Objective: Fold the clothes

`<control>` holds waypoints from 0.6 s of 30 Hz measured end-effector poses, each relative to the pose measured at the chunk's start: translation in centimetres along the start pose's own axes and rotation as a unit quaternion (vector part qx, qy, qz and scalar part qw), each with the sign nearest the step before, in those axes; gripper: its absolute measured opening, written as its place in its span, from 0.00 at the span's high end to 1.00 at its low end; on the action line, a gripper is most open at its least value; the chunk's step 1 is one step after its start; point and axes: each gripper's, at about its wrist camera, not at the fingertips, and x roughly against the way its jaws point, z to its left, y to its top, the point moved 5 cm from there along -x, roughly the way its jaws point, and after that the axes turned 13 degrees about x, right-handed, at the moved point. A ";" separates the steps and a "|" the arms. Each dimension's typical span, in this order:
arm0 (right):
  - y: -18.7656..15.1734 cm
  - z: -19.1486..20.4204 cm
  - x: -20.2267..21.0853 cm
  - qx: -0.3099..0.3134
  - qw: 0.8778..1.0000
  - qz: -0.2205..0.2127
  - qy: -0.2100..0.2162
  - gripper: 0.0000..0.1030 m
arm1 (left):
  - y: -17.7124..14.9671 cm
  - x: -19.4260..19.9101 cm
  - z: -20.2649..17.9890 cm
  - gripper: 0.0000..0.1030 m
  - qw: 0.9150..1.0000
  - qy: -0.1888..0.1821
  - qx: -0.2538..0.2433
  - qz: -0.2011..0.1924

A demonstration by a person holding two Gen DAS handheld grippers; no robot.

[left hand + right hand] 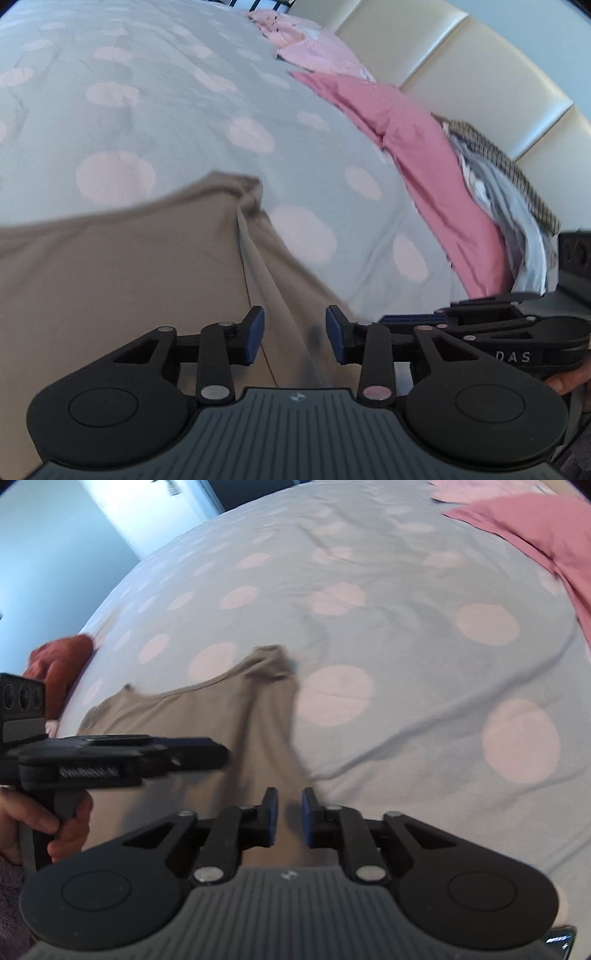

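A tan garment [110, 277] lies spread on the grey bedspread with pink dots [184, 92], a bunched corner at its far edge and a long fold running toward me. My left gripper [294, 336] hovers just over that fold, open, with nothing pinched between the blue pads. In the right wrist view the same tan garment [221, 709] lies below my right gripper [289, 816], whose pads stand a narrow gap apart and grip no cloth. The two grippers are close side by side: the right one [399, 319] shows at the left view's right edge, the left one [207, 749] at the right view's left.
A pink garment [424, 158] and a pile of grey and checked clothes [509, 192] lie along the cream padded headboard [461, 55]. A red-brown cloth [62, 661] sits at the bed's left edge. A hand [55, 823] holds the left gripper's handle. A phone [561, 943] lies at the bottom right.
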 end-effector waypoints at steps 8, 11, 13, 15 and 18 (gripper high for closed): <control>-5.2 6.7 -1.4 0.057 0.996 0.055 0.044 0.88 | -4.3 2.0 0.0 0.71 0.999 0.038 0.007 0.005; -7.2 9.3 -1.0 0.076 0.992 0.061 0.075 0.87 | -6.0 3.0 0.1 0.71 0.999 0.043 -0.004 0.008; -7.7 9.9 -0.2 0.088 0.992 0.059 0.071 0.87 | -6.9 3.5 0.4 0.71 0.999 0.054 -0.008 0.005; -7.9 9.3 0.8 0.086 0.994 0.048 0.050 0.86 | -7.5 4.2 0.9 0.71 0.998 0.059 -0.002 -0.002; -7.8 6.4 2.9 0.045 0.999 0.025 -0.003 0.83 | -8.7 4.9 1.2 0.71 0.999 0.044 0.016 0.002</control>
